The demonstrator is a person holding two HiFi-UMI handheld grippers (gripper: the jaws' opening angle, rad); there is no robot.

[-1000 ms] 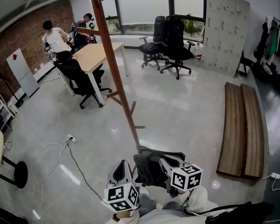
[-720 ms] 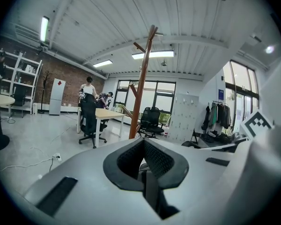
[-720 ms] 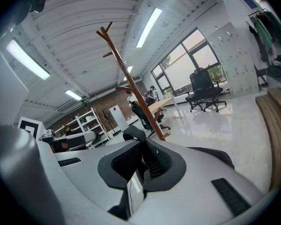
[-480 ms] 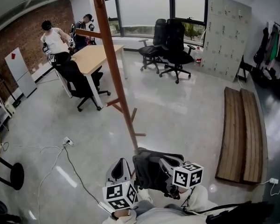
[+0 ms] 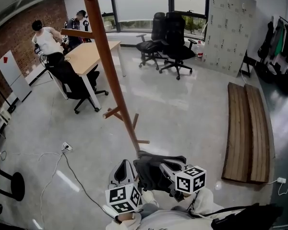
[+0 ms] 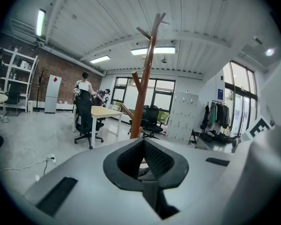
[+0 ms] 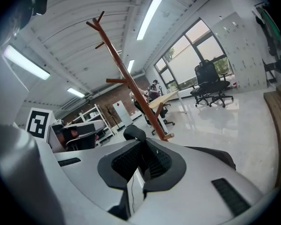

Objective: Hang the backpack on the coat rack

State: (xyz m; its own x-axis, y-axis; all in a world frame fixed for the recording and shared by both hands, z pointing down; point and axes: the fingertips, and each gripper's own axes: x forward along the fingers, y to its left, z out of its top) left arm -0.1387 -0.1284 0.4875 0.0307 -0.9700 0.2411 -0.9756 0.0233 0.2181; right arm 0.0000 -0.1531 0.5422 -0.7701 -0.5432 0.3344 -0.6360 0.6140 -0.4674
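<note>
**Coat rack and backpack, moment of approach.** The wooden coat rack rises from the grey floor just ahead of the person. In the head view it runs as a long diagonal pole, with short stubs low on the pole and a longer peg high up.

The black backpack is off the rack, held in the air near the foot of the pole and between the two grippers. It sags into soft folds, which suggests fabric with little stiffness. It will probably swing and droop under its own weight, and how much it weighs cannot be judged.

The right gripper carries the bag. In the right gripper view its jaws are clamped on a dark carry loop, and the bend of the loop stands up beyond the fingertips.

The left gripper sits just beside the bag's left edge. In the left gripper view its jaws are drawn together, and no view settles whether any fabric is pinched between them.

The carry loop is the best place to hold, since it is a narrow, doubled strap that the ridged pads can bite on. A hand under the body would steady the sag. The likely risk is that the loop closes flat and misses the peg.
</note>
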